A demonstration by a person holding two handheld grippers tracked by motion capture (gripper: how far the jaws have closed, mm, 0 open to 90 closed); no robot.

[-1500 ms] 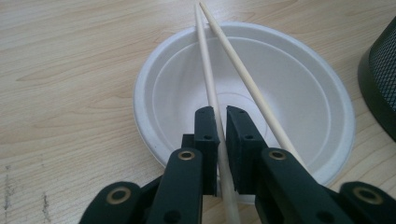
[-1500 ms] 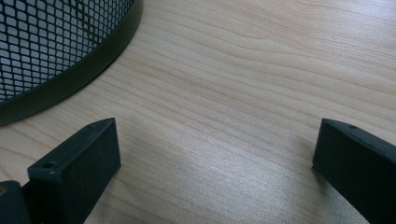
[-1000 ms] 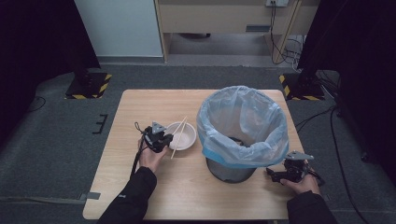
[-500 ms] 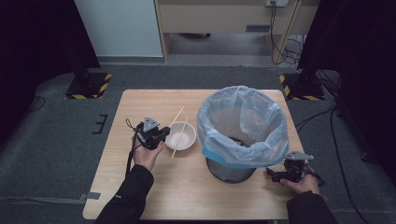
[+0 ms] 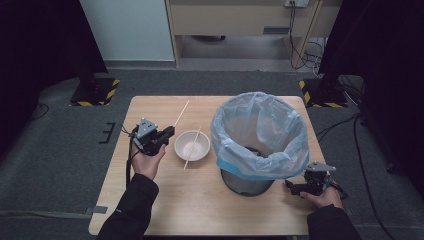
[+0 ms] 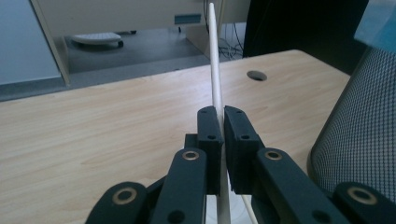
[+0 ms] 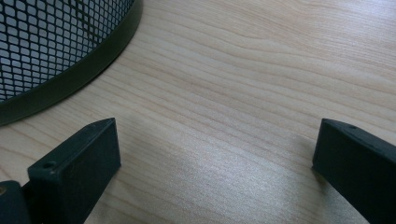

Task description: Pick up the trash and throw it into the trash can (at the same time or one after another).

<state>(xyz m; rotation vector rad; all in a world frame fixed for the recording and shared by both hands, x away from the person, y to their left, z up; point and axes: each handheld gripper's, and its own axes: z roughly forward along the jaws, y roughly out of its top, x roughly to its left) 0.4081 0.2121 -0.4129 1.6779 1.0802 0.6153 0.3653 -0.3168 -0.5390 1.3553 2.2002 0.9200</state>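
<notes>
The left hand-held gripper (image 5: pixel 167 133) is clamped tight on one wooden chopstick (image 6: pixel 214 70), gripping it near one end so that most of its length juts out past the pads. In the high view that held chopstick (image 5: pixel 181 113) slants up and away over the counter (image 5: pixel 165 200), clear of the white bowl (image 5: pixel 192 146) just beside the gripper. A second chopstick (image 5: pixel 192 148) lies across the bowl, its ends overhanging the rim. To the right stands a mesh wastebasket (image 5: pixel 248 180) lined with a pale blue plastic bag (image 5: pixel 260 130). The right hand-held gripper (image 7: pixel 212 158) rests low on the counter near the wastebasket's base, jaws spread wide with nothing between them.

The step in hand looks like carrying the gripped chopstick over to the wastebasket and dropping it in. To do this well, the grip should stay firm, since a thin round stick pinched near its end can pivot or slide between flat pads. The carry should pass above the bowl without knocking the chopstick resting on it. The bag's rim stands high and is slack, so the left hand should come in above it, tip the stick so its long end points down into the opening, and release only once most of it is inside. A stick let go while lying across the rim could bridge the mouth or snag the plastic.
</notes>
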